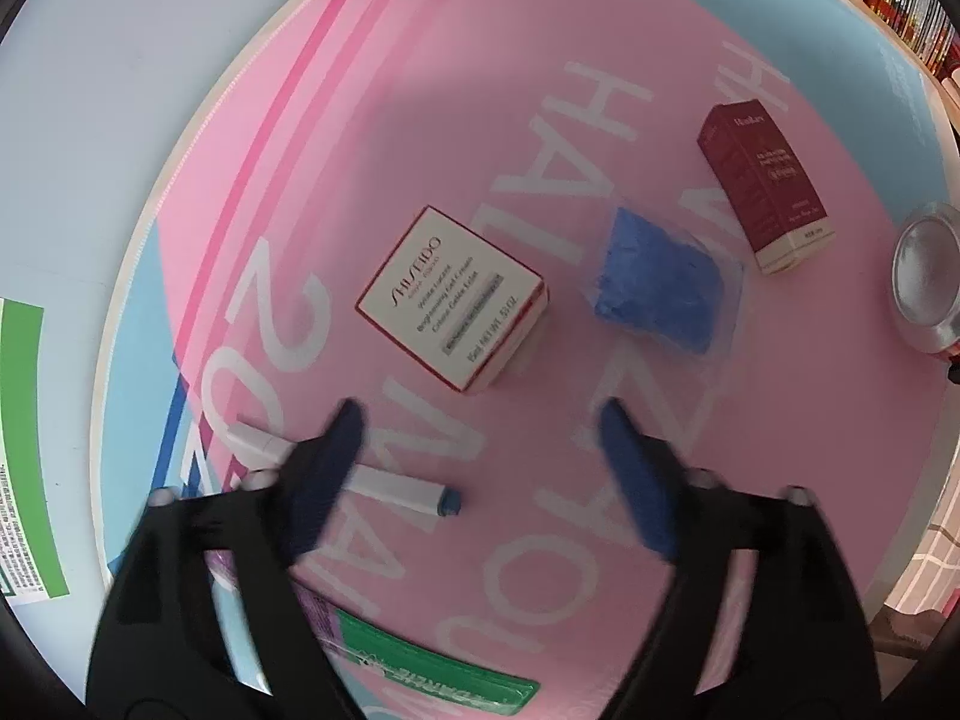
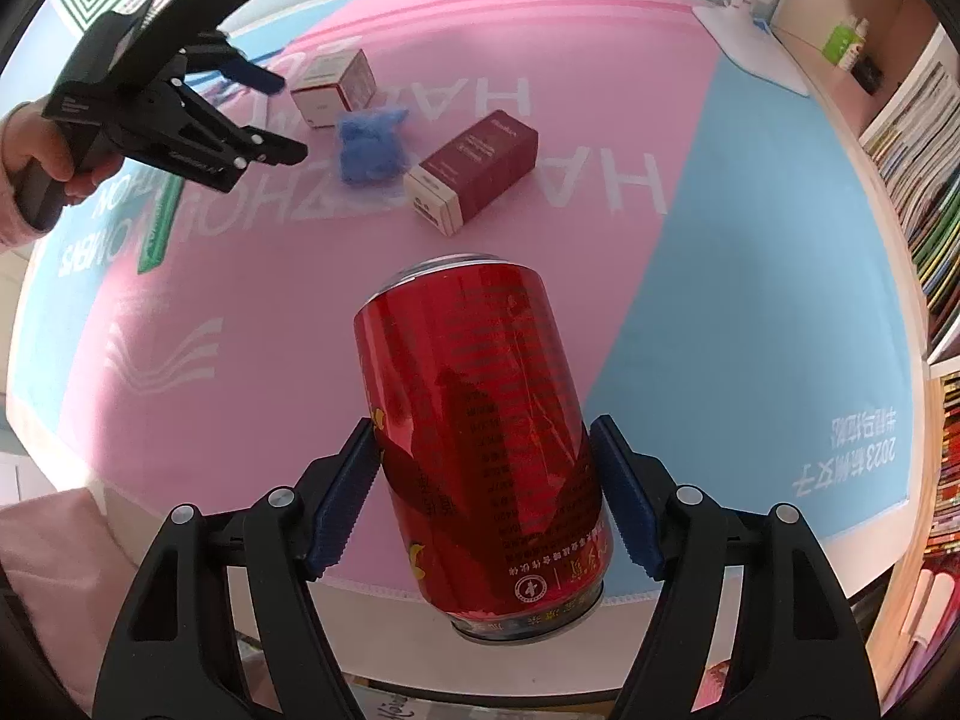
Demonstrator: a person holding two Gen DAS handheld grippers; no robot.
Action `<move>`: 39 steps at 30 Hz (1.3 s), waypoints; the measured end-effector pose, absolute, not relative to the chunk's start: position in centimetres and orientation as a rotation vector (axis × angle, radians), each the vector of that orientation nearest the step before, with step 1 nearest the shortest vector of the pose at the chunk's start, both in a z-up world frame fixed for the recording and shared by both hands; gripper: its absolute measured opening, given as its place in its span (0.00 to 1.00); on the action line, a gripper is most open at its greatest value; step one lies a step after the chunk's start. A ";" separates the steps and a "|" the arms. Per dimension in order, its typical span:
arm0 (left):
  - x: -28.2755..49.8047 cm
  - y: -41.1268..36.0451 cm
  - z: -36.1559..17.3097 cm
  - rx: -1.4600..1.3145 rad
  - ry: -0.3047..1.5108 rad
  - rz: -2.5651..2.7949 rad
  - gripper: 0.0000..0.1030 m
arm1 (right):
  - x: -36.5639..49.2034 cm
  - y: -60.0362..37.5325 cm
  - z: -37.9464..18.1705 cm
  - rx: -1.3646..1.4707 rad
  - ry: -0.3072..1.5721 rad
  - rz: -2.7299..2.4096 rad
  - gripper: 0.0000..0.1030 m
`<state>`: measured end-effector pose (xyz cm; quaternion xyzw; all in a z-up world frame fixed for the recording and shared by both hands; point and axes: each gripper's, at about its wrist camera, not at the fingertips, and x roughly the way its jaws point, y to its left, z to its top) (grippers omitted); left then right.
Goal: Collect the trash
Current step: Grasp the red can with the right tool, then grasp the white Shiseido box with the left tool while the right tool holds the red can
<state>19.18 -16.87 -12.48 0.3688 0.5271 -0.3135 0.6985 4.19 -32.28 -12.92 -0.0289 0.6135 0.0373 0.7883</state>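
On the pink and blue printed desk (image 1: 420, 120), the white square carton (image 1: 451, 298) lies left of the crumpled blue wrapper (image 1: 657, 287). The dark red oblong box (image 1: 765, 183) lies farther right, and the white marker pen (image 1: 384, 483) lies nearest.

Daylight fills both views, bright and soft. On the left wrist view a broad, soft shadow falls across the mat (image 1: 420, 138) at upper centre, and the left gripper (image 1: 480, 414) is smeared by motion blur, its fingertips fuzzy. The boxes stay fairly sharp. On the right wrist view the can (image 2: 480, 438) is crisp, with glossy streaks of reflection down its side. Fisheye bending curves the mat's edges, and black corners ring each frame.
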 end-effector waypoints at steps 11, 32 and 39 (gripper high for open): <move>21.1 -17.4 -14.2 0.827 1.175 -0.745 0.91 | 4.7 -32.3 -14.1 -0.034 1.343 0.073 0.83; 20.5 -18.9 -13.8 0.770 1.220 -0.881 0.00 | 4.3 -33.1 -13.4 0.009 1.330 0.082 0.68; 19.7 -18.8 -13.3 0.773 1.137 -0.819 0.85 | 3.9 -33.3 -13.7 0.006 1.340 0.064 0.69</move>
